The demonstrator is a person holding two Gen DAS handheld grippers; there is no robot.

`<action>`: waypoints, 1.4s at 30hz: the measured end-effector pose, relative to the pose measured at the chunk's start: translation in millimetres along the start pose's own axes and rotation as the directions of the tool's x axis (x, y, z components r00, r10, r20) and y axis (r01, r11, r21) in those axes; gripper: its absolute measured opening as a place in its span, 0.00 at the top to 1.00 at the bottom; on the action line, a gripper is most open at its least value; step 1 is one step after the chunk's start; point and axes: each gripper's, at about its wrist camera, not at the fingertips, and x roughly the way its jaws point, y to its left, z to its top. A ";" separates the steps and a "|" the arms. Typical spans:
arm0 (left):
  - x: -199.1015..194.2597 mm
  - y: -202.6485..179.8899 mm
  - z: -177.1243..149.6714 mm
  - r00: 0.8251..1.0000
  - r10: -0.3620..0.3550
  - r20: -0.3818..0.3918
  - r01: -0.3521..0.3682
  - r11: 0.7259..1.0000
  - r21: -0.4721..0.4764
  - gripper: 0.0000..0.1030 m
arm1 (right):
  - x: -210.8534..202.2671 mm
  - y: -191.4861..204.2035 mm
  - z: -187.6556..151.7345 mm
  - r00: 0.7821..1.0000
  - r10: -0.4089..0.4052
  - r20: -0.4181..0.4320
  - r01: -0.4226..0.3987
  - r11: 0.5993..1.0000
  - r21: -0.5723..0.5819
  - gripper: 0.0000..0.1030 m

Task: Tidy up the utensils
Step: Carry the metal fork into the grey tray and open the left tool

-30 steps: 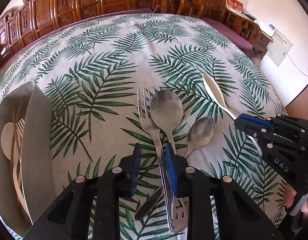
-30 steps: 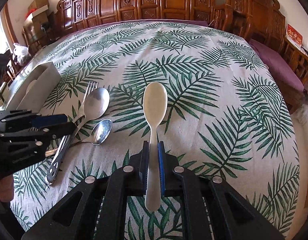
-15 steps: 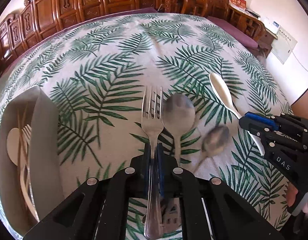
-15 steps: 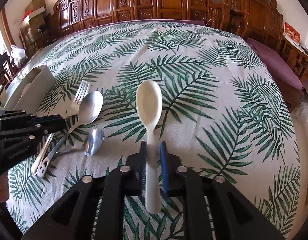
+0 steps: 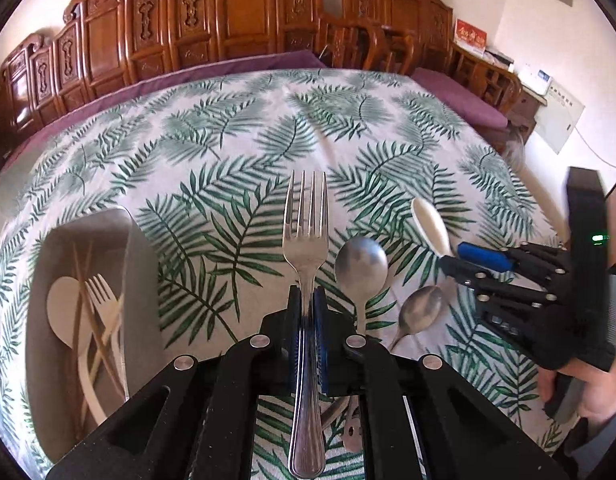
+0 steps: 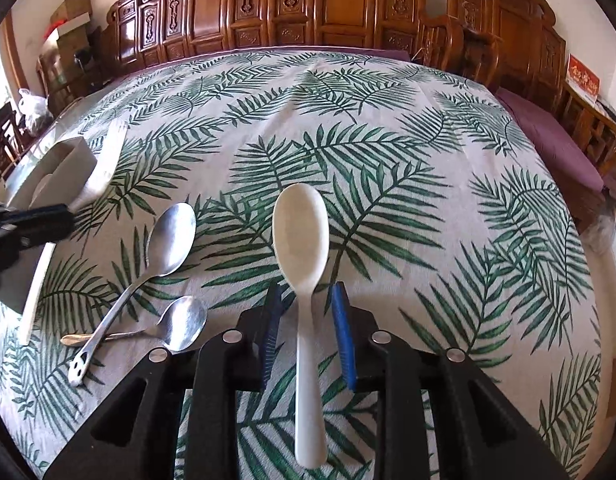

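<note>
My left gripper (image 5: 307,320) is shut on the handle of a metal fork (image 5: 305,236), held above the leaf-print cloth with its tines pointing away. A large metal spoon (image 5: 362,264) and a small metal spoon (image 5: 422,308) lie crossed on the cloth to its right. My right gripper (image 6: 308,320) has its jaws opening. The white plastic spoon (image 6: 301,232) lies between them with a gap on each side of its handle. In the right wrist view the left gripper (image 6: 63,216) shows at the left edge, the fork blurred in it.
A grey utensil tray (image 5: 141,280) stands at the left of the table, holding a white spoon, a white fork and chopsticks. Carved wooden chairs ring the far side. A hand holds the right gripper (image 5: 454,256) at the right edge.
The left jaws shut on the fork and lifted it off the cloth, away from the two metal spoons. The right jaws let go of the white spoon's handle and spread apart.
</note>
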 end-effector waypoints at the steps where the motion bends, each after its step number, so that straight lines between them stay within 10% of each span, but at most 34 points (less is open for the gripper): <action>1: -3.1 -0.2 0.3 1.000 -0.002 0.006 0.002 1.000 0.001 0.94 | 0.3 -0.1 0.6 1.000 -0.003 -0.004 0.003 1.000 -0.001 0.73; 4: -14.5 -0.8 2.9 1.000 -0.008 0.028 0.008 1.000 0.005 0.94 | -0.2 2.0 0.6 1.000 -0.016 -0.019 0.015 1.000 -0.016 0.74; 6: -22.0 -0.4 4.8 0.999 -0.012 0.043 0.011 1.000 0.007 0.94 | -1.0 1.0 0.8 1.000 -0.010 -0.028 0.010 1.000 -0.008 0.92; 42: -86.1 125.5 -10.9 0.982 0.137 0.127 -0.123 0.986 -0.109 0.94 | -87.2 95.7 9.8 0.970 0.178 0.163 -0.160 0.980 -0.119 0.92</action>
